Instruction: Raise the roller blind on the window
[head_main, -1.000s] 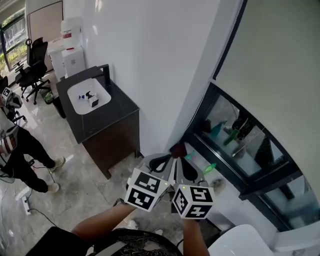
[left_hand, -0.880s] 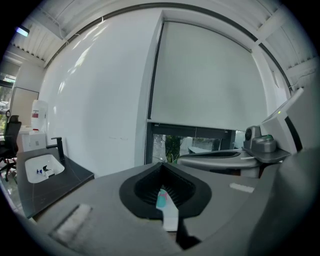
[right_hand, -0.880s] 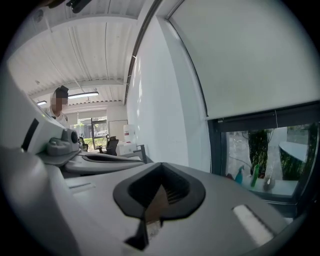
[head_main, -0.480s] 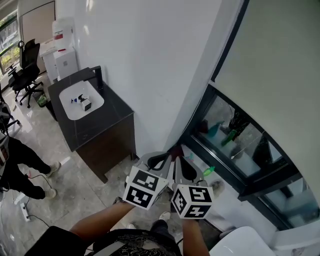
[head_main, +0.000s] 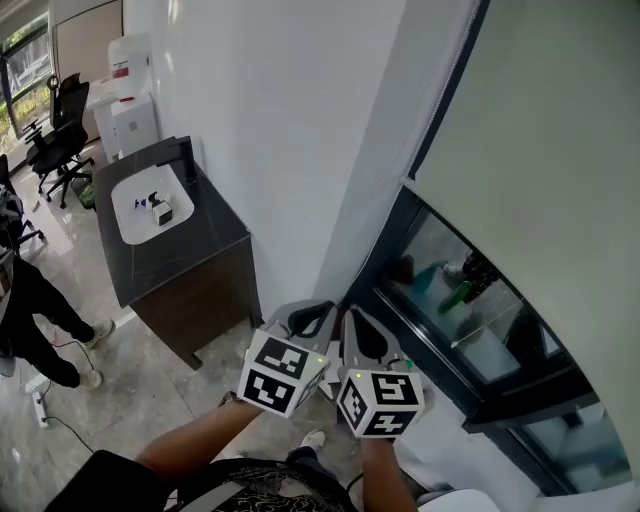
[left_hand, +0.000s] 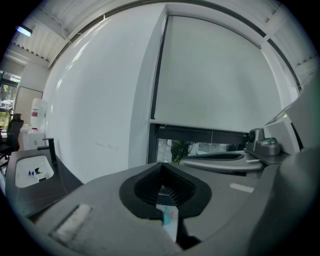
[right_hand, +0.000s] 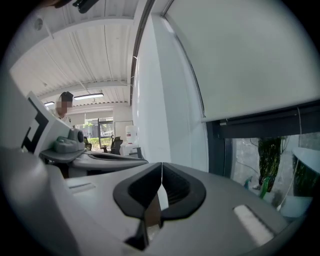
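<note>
The left tongs (head_main: 328, 308) and the right tongs (head_main: 350, 314) were held side by side, close to each other, in front of the white wall (head_main: 300, 120) just beside the window (head_main: 470, 300). Both tongs were fully closed, the pads pressed together, and nothing was between them. The roller blind (head_main: 540, 170) hung over the larger upper part of the window. Below its lower edge a strip of glass was free, and a plant (right_hand: 269, 160) showed behind it. Neither tongs touched the blind. At the left stood a dark table (head_main: 190, 245) with a white basin (head_main: 135, 205).
</note>
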